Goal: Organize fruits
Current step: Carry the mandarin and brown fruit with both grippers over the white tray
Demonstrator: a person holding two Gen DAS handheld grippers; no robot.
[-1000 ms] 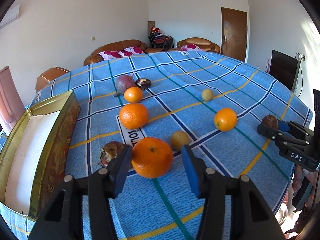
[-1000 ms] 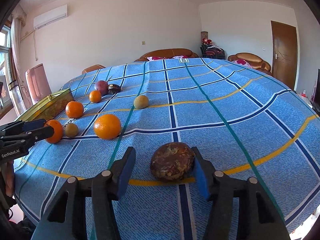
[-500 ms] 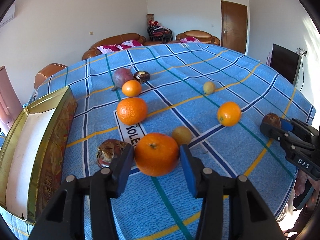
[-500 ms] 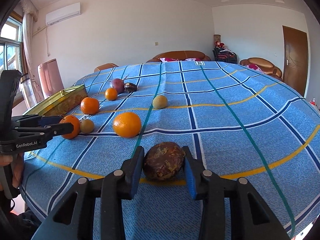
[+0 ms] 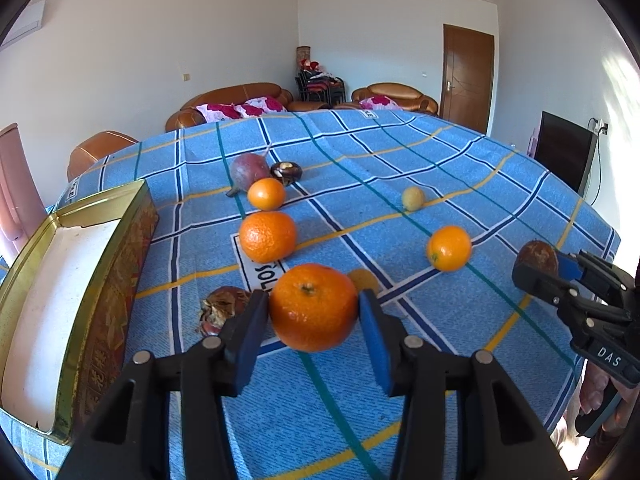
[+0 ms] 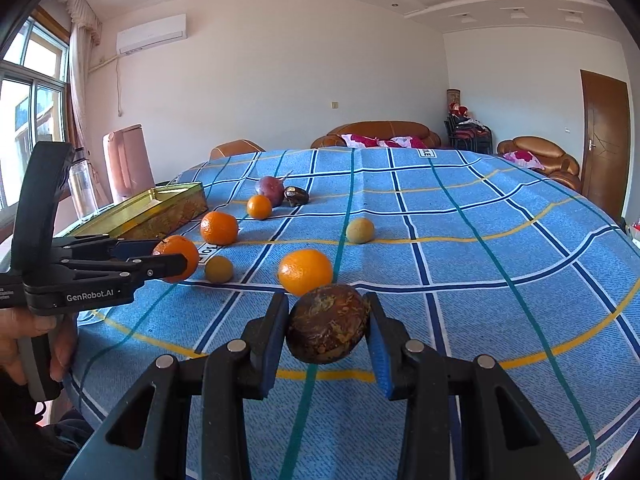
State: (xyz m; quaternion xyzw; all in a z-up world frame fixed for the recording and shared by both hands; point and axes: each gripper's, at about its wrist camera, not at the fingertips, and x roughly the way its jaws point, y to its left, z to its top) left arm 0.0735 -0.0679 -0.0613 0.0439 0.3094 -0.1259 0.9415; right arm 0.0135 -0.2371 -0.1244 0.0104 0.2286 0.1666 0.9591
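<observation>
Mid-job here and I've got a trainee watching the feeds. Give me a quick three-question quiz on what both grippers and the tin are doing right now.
1. True or false: the left gripper is shut on an orange.
2. What does the right gripper hold? A) a yellow fruit B) a brown mottled fruit C) nothing
3. Fill in: the gold tin has ___ fruit visible inside it.

Key: 1 true; 2 B; 3 no

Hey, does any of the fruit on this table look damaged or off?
Yes. The brown fruit beside the gold tin looks split open, its shell cracked and ragged. The oranges look intact.
</observation>
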